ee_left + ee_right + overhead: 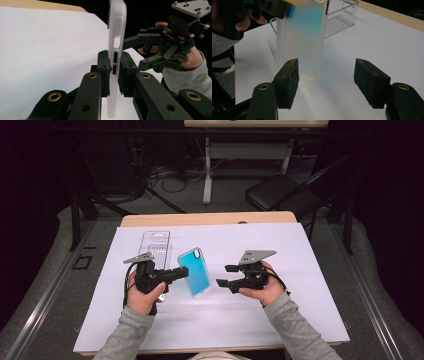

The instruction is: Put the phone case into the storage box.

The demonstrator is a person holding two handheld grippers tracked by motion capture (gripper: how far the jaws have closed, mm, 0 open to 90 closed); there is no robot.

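Left claw (pixel 184 272) is pinching the phone case (pixel 195 271) by its left long edge; in the left gripper view the pads (pixel 104 72) press on both faces of the frosted rim, right at the button cutouts. The case hangs above the white sheet covering the table (pixel 300 310), near the middle, blue face up and tilted, its free edge toward my right side.

Right claw (pixel 226 275) stands spread, just right of the case and not touching it. In the right gripper view the case's lower corner sits beside the left pad (pixel 288 80), outside the gap rather than between the jaws.

A clear plastic package (pixel 155 247) lies flat on the sheet, farther off, behind the left claw.

I read the step as a handover or two-handed grip on the case. To do it well:
- I keep the left claw steady; the rim is thin and slick, so any twist could let it slide.
- I bring the right claw across until the free long edge sits squarely between the pads, then close.
- I take the flat of the edge, not the corner, which would pivot.
- I let go on the left only once the right grip is firm.
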